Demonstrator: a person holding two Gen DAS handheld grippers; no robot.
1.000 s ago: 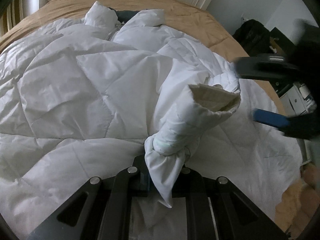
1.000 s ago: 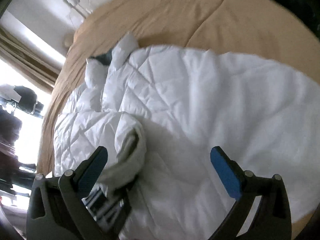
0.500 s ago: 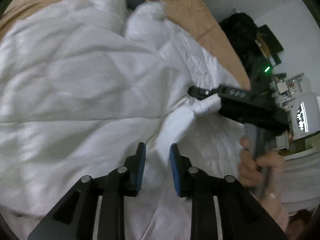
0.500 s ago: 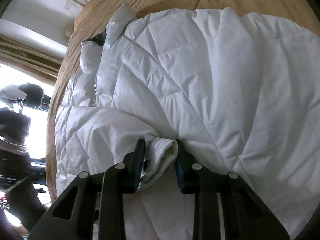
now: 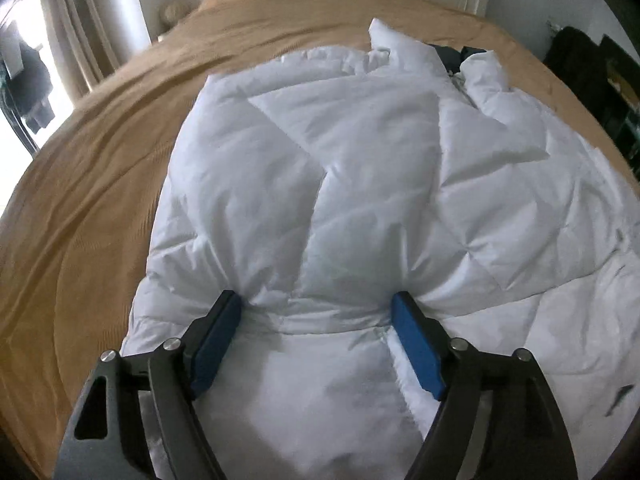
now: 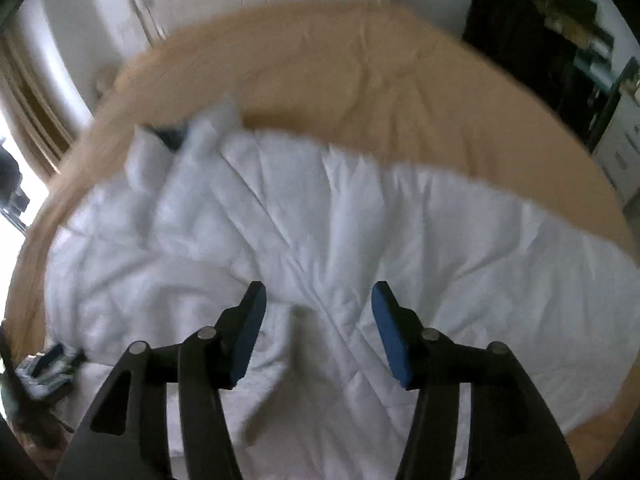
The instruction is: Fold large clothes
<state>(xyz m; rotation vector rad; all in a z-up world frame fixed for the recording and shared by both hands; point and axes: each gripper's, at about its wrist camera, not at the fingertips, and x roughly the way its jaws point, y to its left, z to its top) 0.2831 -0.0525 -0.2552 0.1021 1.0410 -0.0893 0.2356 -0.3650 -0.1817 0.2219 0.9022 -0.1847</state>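
Note:
A white quilted puffer jacket lies spread on a tan bedspread, its collar at the far end. My left gripper points down into the jacket's near part. Its jaws are opening, the blue pads stand wide apart, and puffy fabric bulges between them and puckers at both tips. In the blurred right wrist view, my right gripper hovers over the jacket. Its jaws are opening too, and nothing sits between its pads. A folded-over sleeve lies left of them.
The bedspread reaches past the jacket on the far and left sides. Curtains and a bright window stand to the left. Dark furniture and bags fill the far right corner. A white door or headboard backs the bed.
My left gripper let go of the sleeve cuff, swung left over the jacket and opened wide. My right gripper closed on the cuff half a second ago, then opened and lifted off.

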